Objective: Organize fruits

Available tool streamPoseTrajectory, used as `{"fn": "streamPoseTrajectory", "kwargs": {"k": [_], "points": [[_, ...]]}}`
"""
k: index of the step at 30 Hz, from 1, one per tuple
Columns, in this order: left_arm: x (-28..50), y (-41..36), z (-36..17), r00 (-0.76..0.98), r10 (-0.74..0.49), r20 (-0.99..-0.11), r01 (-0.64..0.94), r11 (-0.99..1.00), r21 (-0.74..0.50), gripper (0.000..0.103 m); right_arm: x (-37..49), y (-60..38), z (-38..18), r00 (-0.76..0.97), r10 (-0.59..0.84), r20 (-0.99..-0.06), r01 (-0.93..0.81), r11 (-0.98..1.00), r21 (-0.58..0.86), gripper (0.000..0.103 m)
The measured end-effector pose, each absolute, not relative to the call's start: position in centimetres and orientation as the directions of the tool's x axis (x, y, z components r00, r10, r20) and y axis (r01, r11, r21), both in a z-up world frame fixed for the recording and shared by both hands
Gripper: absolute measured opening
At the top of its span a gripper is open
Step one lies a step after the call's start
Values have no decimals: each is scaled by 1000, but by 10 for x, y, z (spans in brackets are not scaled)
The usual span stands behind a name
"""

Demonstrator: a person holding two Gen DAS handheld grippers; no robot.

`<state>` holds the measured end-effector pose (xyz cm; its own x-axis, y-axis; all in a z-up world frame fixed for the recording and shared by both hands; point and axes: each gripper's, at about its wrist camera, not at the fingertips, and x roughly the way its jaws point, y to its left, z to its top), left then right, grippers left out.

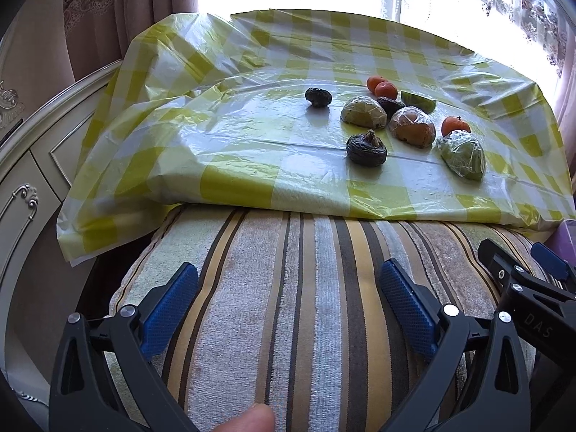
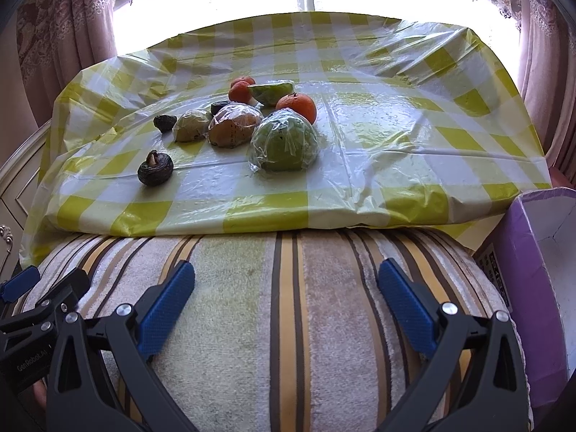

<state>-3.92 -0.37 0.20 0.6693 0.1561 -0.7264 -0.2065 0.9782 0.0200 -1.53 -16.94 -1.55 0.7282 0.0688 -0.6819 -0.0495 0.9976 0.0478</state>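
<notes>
The left gripper (image 1: 288,288) and right gripper (image 2: 286,286) both hover with jaws spread wide and empty over a striped cushion (image 2: 288,324). Well beyond them, on the checked tablecloth (image 2: 396,151), the fruits (image 2: 252,122) cluster left of centre in the right wrist view. Bare cloth runs to its right edge; a purple box (image 2: 532,288) stands beside the right gripper.

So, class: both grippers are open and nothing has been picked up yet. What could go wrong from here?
1. The plastic-wrapped green fruit may slip in a grasp, since the film looks slick.
2. The small orange tangerines touch neighbouring fruit, so reaching in could knock them rolling.
3. The wrinkled yellow checked plastic tablecloth could snag a gripper and drag everything.
</notes>
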Motion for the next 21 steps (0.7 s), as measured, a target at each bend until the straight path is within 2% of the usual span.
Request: {"fn": "streamPoseTrajectory", "kwargs": {"k": [2, 6, 7, 10, 11, 12, 13, 16, 21], "points": [[-39, -5, 3, 660, 169, -732, -215, 976, 31, 99, -15, -167, -14, 727, 58, -684, -44, 998, 38, 102], [-41, -21, 2, 685, 270, -676, -187, 963, 195, 99, -17, -164, -13, 724, 65, -687, -47, 998, 46, 102], [-42, -18, 3, 693, 260, -673, -181, 966, 187, 99, -18, -163, -13, 722, 66, -689, -48, 998, 46, 102], [-34, 2, 4, 646, 142, -750, -201, 980, 12, 98, -20, -161, -11, 721, 62, -690, -48, 998, 38, 102], [-30, 5, 8, 652, 66, -755, -192, 978, -80, 98, -21, -161, -11, 722, 57, -690, -45, 998, 35, 102], [-31, 1, 13, 697, -31, -717, -127, 978, -166, 98, -22, -162, -11, 723, 55, -689, -40, 999, 37, 102], [-30, -10, 12, 720, -104, -686, -41, 981, -191, 98, -24, -163, -10, 727, 57, -684, -38, 998, 43, 102], [-26, -14, 3, 716, -66, -695, -62, 986, -158, 98, -26, -161, -12, 722, 10, -691, -30, 999, -16, 102], [-24, -10, 1, 716, -103, -690, -50, 979, -198, 98, -25, -158, -11, 726, 3, -687, -27, 999, -23, 102]]}}
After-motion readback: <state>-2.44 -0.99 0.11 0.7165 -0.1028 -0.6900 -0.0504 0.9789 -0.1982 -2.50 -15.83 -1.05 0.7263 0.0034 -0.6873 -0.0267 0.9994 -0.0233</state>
